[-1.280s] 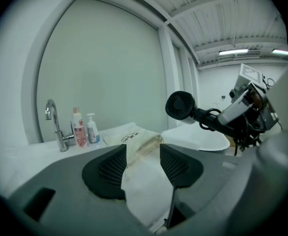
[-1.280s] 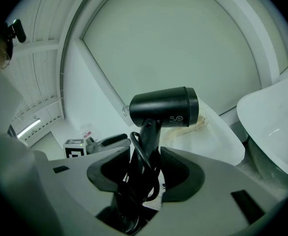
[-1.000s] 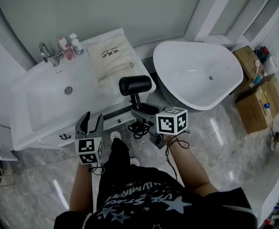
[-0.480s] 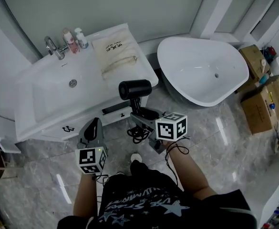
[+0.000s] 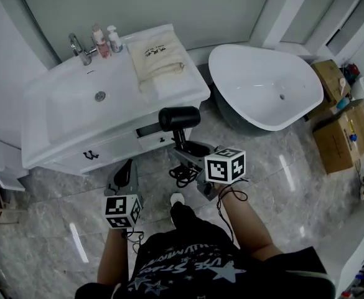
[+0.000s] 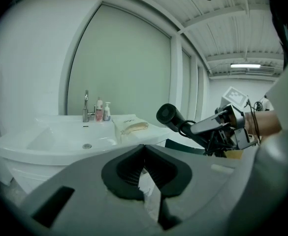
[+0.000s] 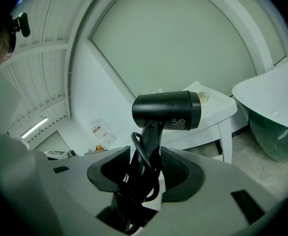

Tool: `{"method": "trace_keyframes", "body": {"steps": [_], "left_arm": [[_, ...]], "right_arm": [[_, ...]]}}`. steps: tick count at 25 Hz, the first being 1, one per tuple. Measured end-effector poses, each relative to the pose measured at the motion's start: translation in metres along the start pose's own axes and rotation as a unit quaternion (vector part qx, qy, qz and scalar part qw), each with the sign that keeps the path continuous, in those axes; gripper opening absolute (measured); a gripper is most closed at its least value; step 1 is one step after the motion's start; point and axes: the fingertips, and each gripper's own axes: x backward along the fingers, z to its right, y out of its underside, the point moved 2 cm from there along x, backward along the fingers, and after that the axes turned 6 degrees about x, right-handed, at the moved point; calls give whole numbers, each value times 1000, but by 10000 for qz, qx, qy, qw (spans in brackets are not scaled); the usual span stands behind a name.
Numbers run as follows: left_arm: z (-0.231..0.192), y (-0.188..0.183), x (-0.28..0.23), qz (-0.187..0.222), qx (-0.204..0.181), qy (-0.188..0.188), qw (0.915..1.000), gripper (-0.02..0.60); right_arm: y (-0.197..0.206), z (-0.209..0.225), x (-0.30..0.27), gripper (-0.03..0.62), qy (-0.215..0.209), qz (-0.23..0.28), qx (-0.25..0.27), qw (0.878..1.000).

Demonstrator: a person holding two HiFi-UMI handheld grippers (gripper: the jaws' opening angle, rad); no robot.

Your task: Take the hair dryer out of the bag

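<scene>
Head view: A white vanity counter with a sink basin stands against the wall. A faucet and two small bottles stand at its rear edge. A white bathtub stands beside the vanity, with cardboard boxes past it. The floor is grey marble tile. The cloth bag lies flat on the counter. Both forearms reach forward over the floor, short of the vanity front.

Left gripper view: The left gripper has its jaws pressed together, with nothing between them.

Right gripper view: The right gripper is clamped on the handle of the black hair dryer, with the coiled cord caught in the jaws. The dryer stands upright, barrel level, well clear of the bag.
</scene>
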Motion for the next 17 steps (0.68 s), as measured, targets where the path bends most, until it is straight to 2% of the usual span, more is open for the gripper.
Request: {"method": "trace_keyframes", "body": {"steps": [10, 17], "left_arm": [[8, 44, 119, 7, 40, 49, 10000, 21], [19, 77, 203, 17, 120, 109, 9999, 20]], "right_arm": [[68, -91, 41, 192, 124, -16, 90, 9999], [131, -154, 73, 187, 164, -46, -119, 9998]]}}
